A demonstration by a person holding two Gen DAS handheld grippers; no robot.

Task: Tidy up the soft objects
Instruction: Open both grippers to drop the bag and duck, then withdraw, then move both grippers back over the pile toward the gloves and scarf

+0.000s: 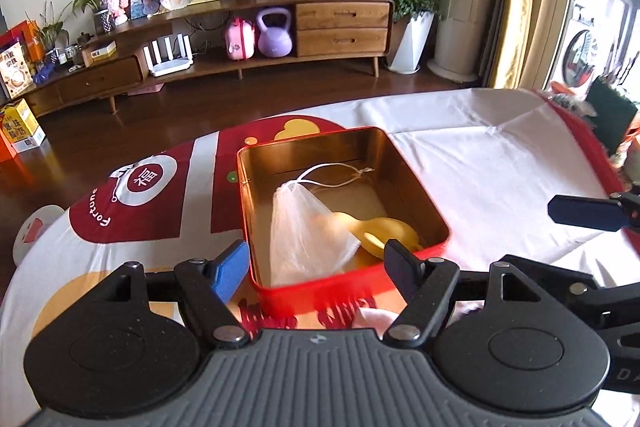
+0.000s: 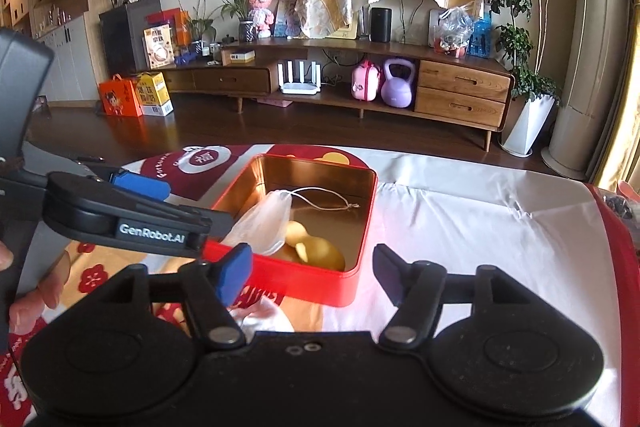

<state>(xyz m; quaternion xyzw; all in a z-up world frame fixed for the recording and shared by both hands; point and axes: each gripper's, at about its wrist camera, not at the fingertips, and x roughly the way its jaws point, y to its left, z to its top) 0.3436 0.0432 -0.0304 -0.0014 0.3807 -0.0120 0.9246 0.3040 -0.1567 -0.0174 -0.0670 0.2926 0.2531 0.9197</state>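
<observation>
A red tin box [image 1: 416, 171] with a gold inside stands on the cloth-covered table; it also shows in the right wrist view [image 2: 366, 215]. Inside it lie a white mesh drawstring bag [image 1: 300, 231] [image 2: 264, 223] and a yellow soft toy [image 1: 384, 233] [image 2: 316, 251]. My left gripper [image 1: 316, 263] is open and empty, hovering just before the box's near wall. My right gripper [image 2: 312, 267] is open and empty, near the box's near right corner. The left gripper's arm [image 2: 132, 211] crosses the right wrist view. A fingertip of the right gripper [image 1: 584, 213] shows in the left wrist view.
The table is covered by a white and red printed cloth [image 1: 500, 167]. A white soft thing [image 2: 260, 315] lies on the cloth under my right gripper, partly hidden. Behind the table are a wooden floor and a long wooden cabinet [image 1: 340, 23].
</observation>
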